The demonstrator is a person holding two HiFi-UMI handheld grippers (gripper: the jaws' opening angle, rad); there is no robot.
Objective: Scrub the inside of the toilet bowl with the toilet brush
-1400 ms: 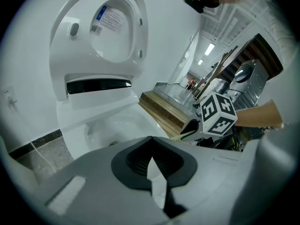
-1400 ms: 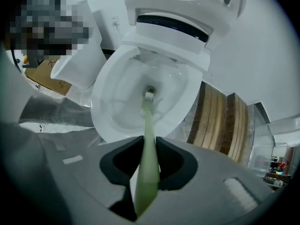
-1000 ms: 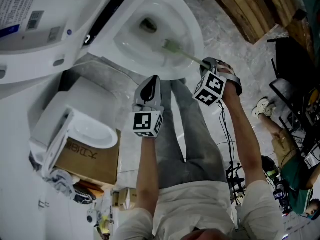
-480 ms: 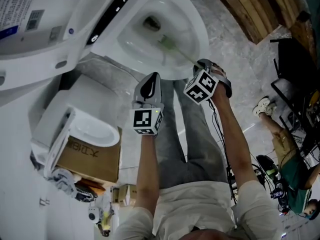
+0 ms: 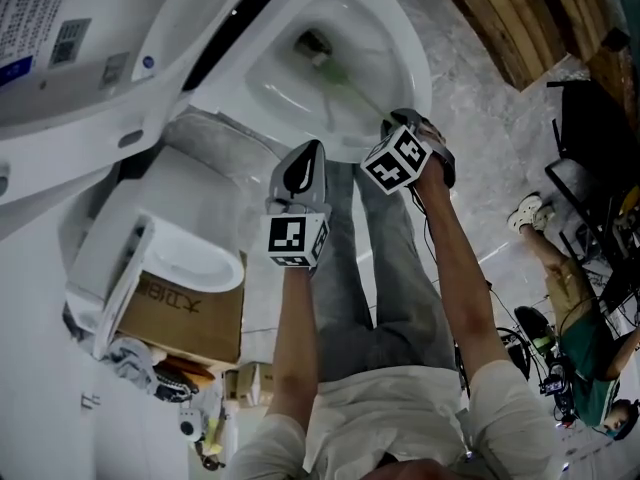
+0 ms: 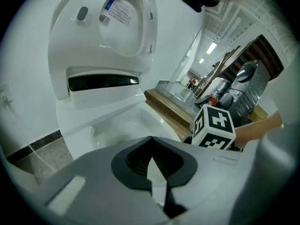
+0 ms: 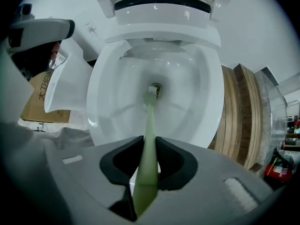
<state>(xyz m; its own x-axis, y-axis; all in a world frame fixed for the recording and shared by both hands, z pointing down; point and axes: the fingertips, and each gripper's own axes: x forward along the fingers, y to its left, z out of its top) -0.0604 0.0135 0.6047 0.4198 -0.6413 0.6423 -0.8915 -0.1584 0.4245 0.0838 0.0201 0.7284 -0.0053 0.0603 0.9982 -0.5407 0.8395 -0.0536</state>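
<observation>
The white toilet bowl (image 5: 372,28) is open, its lid (image 6: 123,20) raised. A pale green toilet brush (image 7: 149,125) runs from my right gripper (image 7: 150,138) down into the bowl (image 7: 117,93), and its head (image 7: 152,91) sits at the drain hole. In the head view the brush handle (image 5: 355,90) slants from the right gripper (image 5: 392,126) at the bowl's front rim toward the drain. The right jaws are shut on the handle. My left gripper (image 5: 307,156) hangs just in front of the bowl (image 6: 112,125), to the left of the right one, its jaws (image 6: 152,139) shut on nothing.
A cardboard box (image 5: 185,320) with a white ceramic basin (image 5: 185,260) on it stands left of my legs. Wooden planks (image 5: 510,13) lean at the right of the toilet. A seated person (image 5: 575,313), chairs and cables crowd the far right on the marble floor (image 5: 470,158).
My right gripper has moved left and toward the bowl, pushing the brush head from the bowl's side wall down to the drain. The left gripper has hardly moved.
</observation>
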